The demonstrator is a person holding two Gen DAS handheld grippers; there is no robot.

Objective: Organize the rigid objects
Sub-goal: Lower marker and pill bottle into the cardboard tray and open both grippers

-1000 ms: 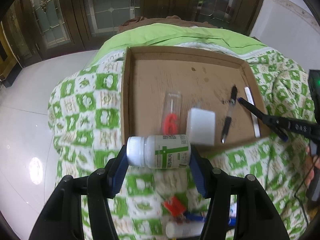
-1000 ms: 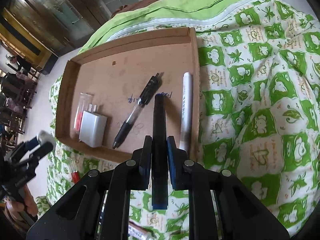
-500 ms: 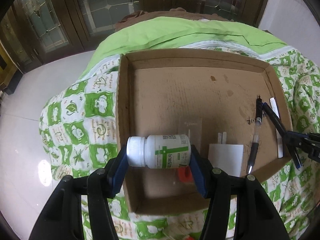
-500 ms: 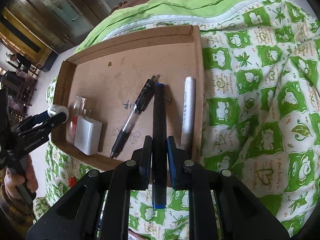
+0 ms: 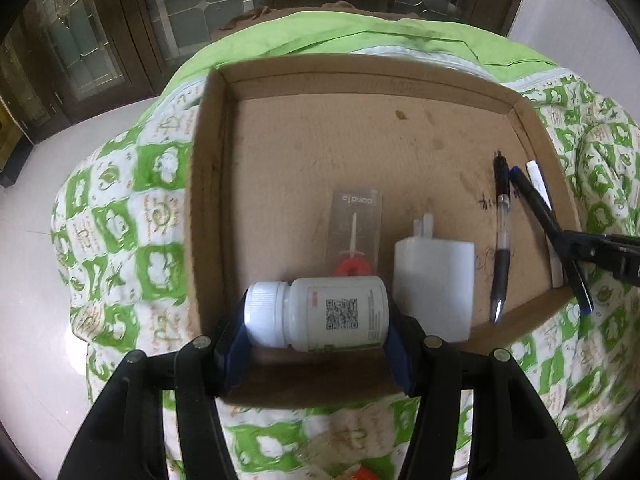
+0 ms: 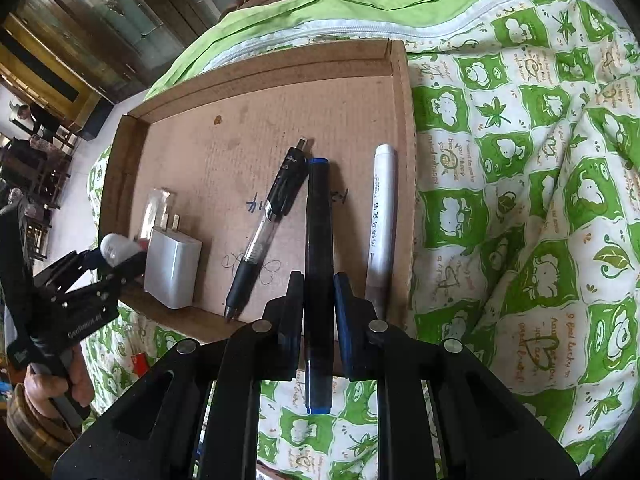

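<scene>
My left gripper [image 5: 316, 332] is shut on a white pill bottle [image 5: 320, 314], held sideways low over the near left corner of the cardboard tray [image 5: 208, 184]. My right gripper [image 6: 318, 296] is shut on a black marker with blue ends [image 6: 319, 248], held lengthwise over the tray's right side [image 6: 402, 152], between a black pen [image 6: 264, 228] and a white marker [image 6: 380, 220]. A white charger [image 5: 434, 284] and a clear case with a red part [image 5: 354, 236] lie in the tray beside the bottle.
The tray rests on a green and white patterned quilt [image 6: 520, 200] over a rounded surface. A red item [image 5: 366, 474] lies on the quilt near me, outside the tray. Dark wooden glass doors [image 5: 120, 32] stand behind.
My left gripper has carried the pill bottle forward and down into the tray's near left corner. My right gripper has moved the black marker forward over the tray, between the pen and the white marker.
</scene>
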